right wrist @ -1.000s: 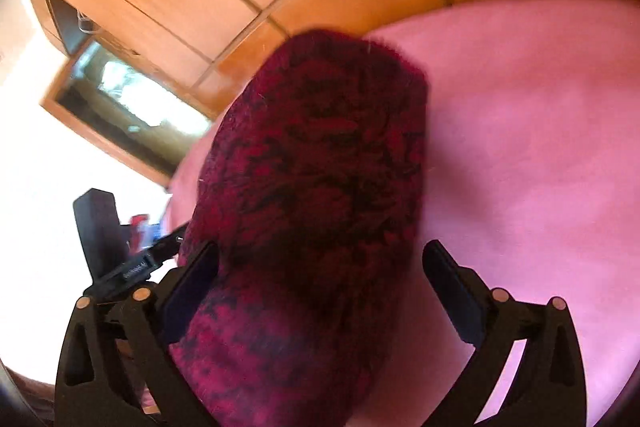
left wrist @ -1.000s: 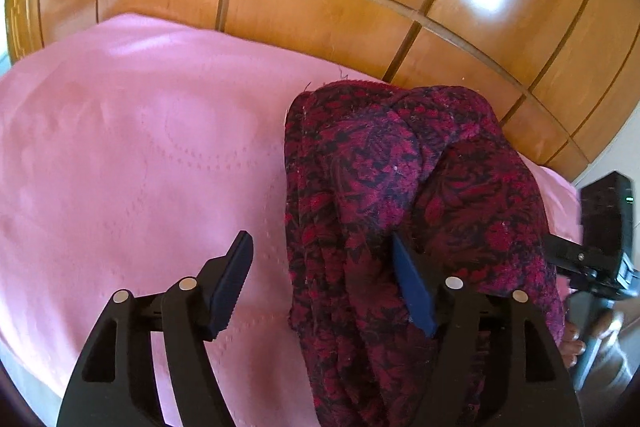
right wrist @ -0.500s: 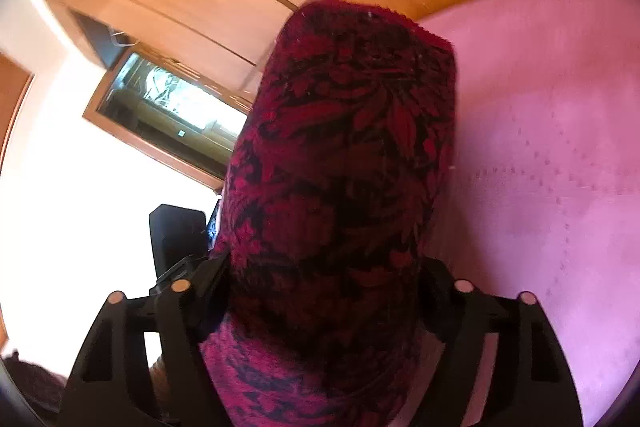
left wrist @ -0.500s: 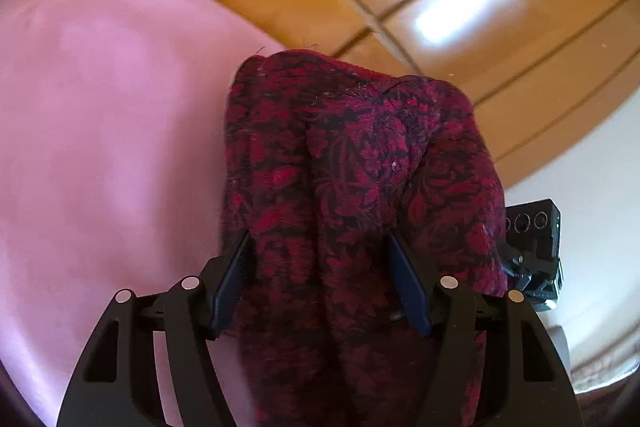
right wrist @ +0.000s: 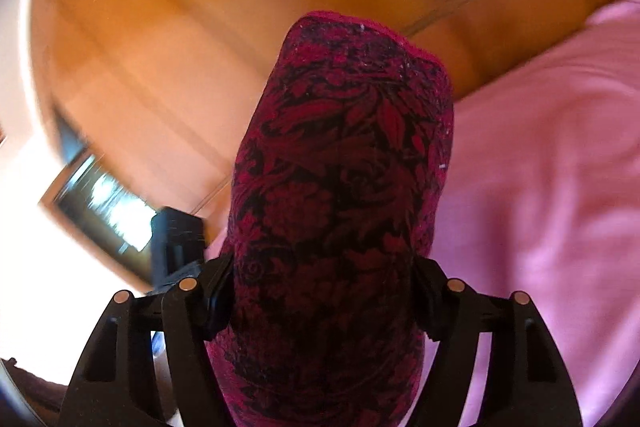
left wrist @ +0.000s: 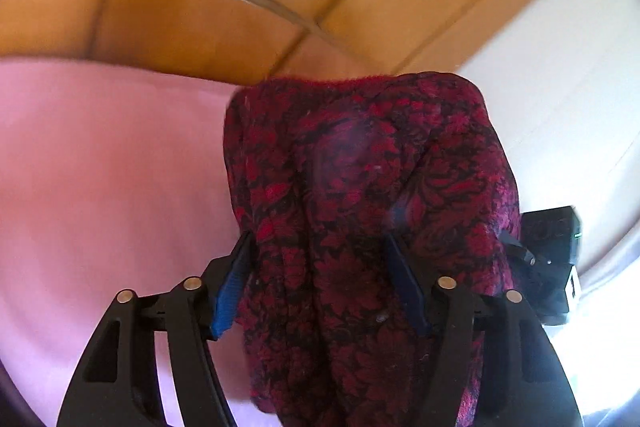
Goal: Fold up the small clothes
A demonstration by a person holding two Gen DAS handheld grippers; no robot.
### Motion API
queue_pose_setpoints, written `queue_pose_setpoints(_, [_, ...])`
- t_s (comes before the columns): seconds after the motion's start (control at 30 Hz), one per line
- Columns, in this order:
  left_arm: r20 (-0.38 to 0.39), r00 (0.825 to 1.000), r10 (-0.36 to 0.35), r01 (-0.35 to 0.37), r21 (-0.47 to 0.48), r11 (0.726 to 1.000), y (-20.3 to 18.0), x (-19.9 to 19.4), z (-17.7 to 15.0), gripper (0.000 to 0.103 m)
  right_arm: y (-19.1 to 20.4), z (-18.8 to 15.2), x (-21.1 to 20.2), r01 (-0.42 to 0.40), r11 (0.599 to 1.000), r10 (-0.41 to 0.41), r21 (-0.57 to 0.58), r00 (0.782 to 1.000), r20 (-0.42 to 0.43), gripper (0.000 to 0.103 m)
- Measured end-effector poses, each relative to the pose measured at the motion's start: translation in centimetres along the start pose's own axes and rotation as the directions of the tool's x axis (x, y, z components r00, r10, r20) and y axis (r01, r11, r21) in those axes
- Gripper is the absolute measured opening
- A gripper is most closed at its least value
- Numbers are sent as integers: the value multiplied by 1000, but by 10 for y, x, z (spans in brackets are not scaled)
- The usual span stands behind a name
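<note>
The folded red-and-black garment (left wrist: 360, 195) runs straight out ahead of both my hand-held grippers, its long axis lined up with the fingers and its far folded edge pointing toward the wooden panelling (left wrist: 192, 7). My left hand-held gripper (left wrist: 320, 283) has the bundle's left part between its blue pads, and the jaws are closing on it – the rest of the cloth spills over the right finger toward my other hand. My right hand-held gripper (right wrist: 322, 291) is clamped across the bundle at a middling width, both pads pressed into the sides of the cloth, so the piece is carried between the two hands, side by side and equally near.

The garment looks lifted clear of the pink bedspread (left wrist: 100, 187), which lies to the left in the left wrist view and to the right (right wrist: 540, 167) in the right wrist view. I judge the coming move is to set the bundle down – far edge first, along that same axis, so the fold stays flat.
</note>
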State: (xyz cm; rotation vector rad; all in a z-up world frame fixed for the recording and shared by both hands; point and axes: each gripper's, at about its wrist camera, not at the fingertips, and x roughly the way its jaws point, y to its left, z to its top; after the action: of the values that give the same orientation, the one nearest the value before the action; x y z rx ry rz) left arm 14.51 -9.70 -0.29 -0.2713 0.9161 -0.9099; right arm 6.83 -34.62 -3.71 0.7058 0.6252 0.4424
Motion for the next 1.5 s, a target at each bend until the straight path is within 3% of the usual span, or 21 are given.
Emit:
queue_pose_setpoints(0.07, [-78, 988, 131, -123, 99, 987, -21, 38, 2, 56, -42, -10, -13, 111, 991, -113, 80, 994, 12, 71])
queue_pose_setpoints(0.1, [-113, 973, 203, -184, 162, 970, -31, 60, -4, 56, -57, -18, -15, 149, 983, -150, 111, 989, 2, 73])
queue_pose_setpoints(0.2, [-85, 966, 244, -223, 206, 953, -43, 73, -14, 59, -99, -47, -28, 207, 957, -212, 205, 977, 1, 77])
queue_pose_setpoints(0.3, [-22, 949, 315, -298, 271, 915, -58, 66, -25, 59, -97, -54, -45, 254, 947, -262, 198, 965, 11, 87])
queue_pose_setpoints(0.4, [15, 934, 358, -349, 271, 897, -62, 56, -33, 59, -65, -44, -61, 379, 922, -383, 86, 922, 47, 80])
queue_pose_setpoints(0.47, [30, 927, 375, -369, 264, 891, -62, 51, -36, 59, -44, -27, -75, 419, 908, -418, 13, 903, 99, 73])
queue_pose_setpoints(0.53, [34, 925, 379, -375, 251, 892, -61, 53, -32, 59, -12, -29, -81, 411, 908, -400, -84, 908, 122, 64])
queue_pose_setpoints(0.67, [50, 916, 398, -398, 233, 887, -58, 46, -37, 59, 39, -56, -40, 446, 846, -441, -292, 893, 87, 54])
queue_pose_setpoints(0.7, [52, 908, 416, -416, 232, 879, -55, 46, -37, 59, 40, -66, -19, 452, 833, -465, -319, 884, 40, 54])
queue_pose_setpoints(0.73, [55, 899, 435, -435, 236, 869, -53, 46, -37, 59, 37, -77, -5, 491, 807, -506, -329, 861, 44, 55])
queue_pose_setpoints(0.8, [61, 879, 472, -472, 244, 847, -46, 50, -38, 59, 34, -94, 14, 543, 750, -556, -378, 827, 85, 55])
queue_pose_setpoints(0.83, [55, 878, 476, -475, 233, 849, -43, 52, -36, 59, 34, -99, 22, 564, 720, -573, -403, 812, 111, 55])
queue_pose_setpoints(0.97, [59, 879, 474, -477, 160, 864, -35, 45, -31, 60, 34, -93, 31, 585, 725, -581, -363, 803, 133, 55])
queue_pose_setpoints(1.03, [75, 875, 478, -484, 151, 862, -39, 37, -36, 60, 41, -95, 40, 609, 688, -606, -393, 781, 149, 56])
queue_pose_setpoints(1.13, [129, 855, 502, -517, 168, 839, -51, 26, -47, 69, 54, -102, 36, 634, 642, -634, -432, 755, 166, 57])
queue_pose_setpoints(1.23, [151, 854, 498, -518, 152, 842, -56, 15, -55, 73, 58, -105, 26, 642, 650, -637, -407, 752, 169, 63])
queue_pose_setpoints(1.4, [200, 837, 510, -539, 136, 831, -66, -4, -63, 75, 75, -106, 8, 662, 649, -650, -374, 739, 180, 88])
queue_pose_setpoints(1.5, [214, 835, 507, -538, 123, 834, -66, -12, -67, 78, 82, -107, 0, 676, 643, -658, -359, 728, 193, 91])
